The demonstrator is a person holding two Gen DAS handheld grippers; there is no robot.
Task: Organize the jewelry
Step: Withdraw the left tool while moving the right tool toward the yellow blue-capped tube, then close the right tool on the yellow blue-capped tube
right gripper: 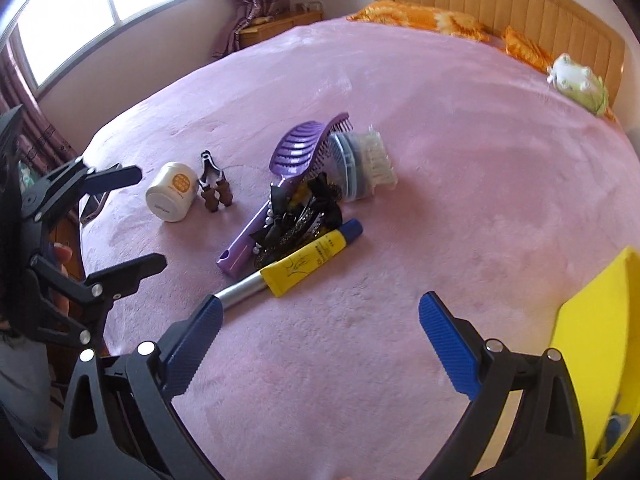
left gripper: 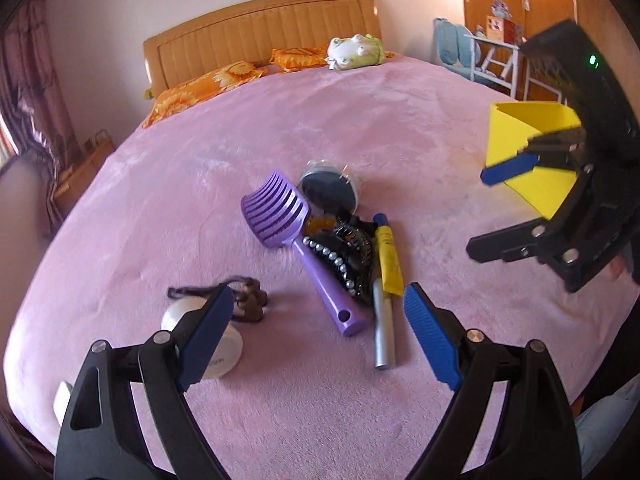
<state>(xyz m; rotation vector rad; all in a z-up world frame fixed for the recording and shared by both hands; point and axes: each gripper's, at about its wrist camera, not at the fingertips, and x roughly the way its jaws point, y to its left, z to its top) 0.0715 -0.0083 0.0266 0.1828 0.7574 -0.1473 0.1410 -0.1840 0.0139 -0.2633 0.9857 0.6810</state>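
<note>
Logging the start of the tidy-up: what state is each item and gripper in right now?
Left gripper: open, empty.
Right gripper: open, empty.
Purple brush: lying flat on the bed.
Yellow tube: capped, lying down.
White jar: tipped on its side.
Yellow bin: open, at the bed's edge.

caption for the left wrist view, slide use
Open left gripper above a purple hairbrush, black hair clips and yellow tube on a pink bedspread.

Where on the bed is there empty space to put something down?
The pink blanket is bare between the yellow tube and the yellow box, and beyond the purple brush toward the pillows. It is crowded around the black hair clips and the white jar.
</note>
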